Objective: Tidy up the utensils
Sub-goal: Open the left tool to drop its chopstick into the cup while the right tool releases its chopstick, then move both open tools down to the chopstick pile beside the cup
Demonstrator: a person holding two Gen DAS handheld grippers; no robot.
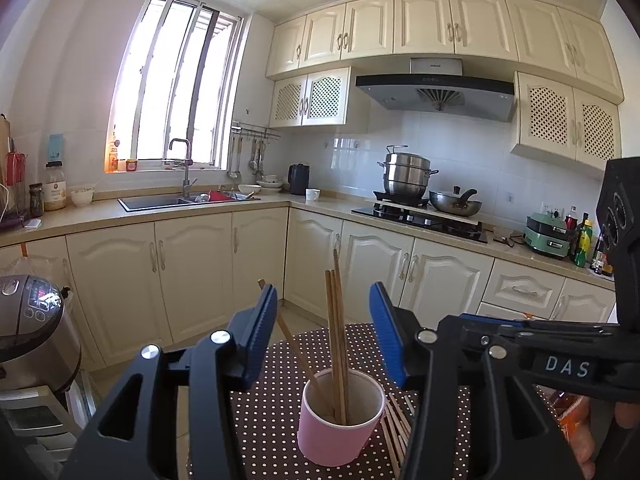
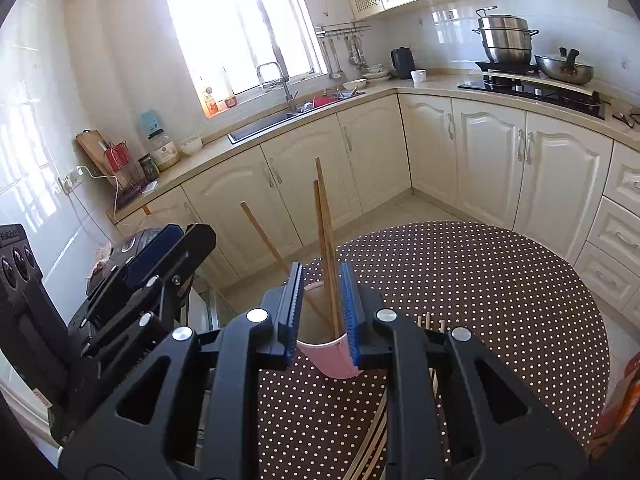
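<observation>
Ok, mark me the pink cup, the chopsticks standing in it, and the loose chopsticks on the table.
pink cup [image 1: 332,436]: left wrist view, front of its outer wall.
chopsticks in the cup [image 1: 335,320]: left wrist view, mid-shaft of the upright bundle.
loose chopsticks [image 1: 394,430]: left wrist view, sticks lying right of the cup.

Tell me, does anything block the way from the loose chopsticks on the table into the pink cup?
Nothing visible blocks it. The loose chopsticks lie on the dotted table right beside the pink cup, whose mouth is open. Only the chopsticks already standing in the cup take some room inside.
</observation>
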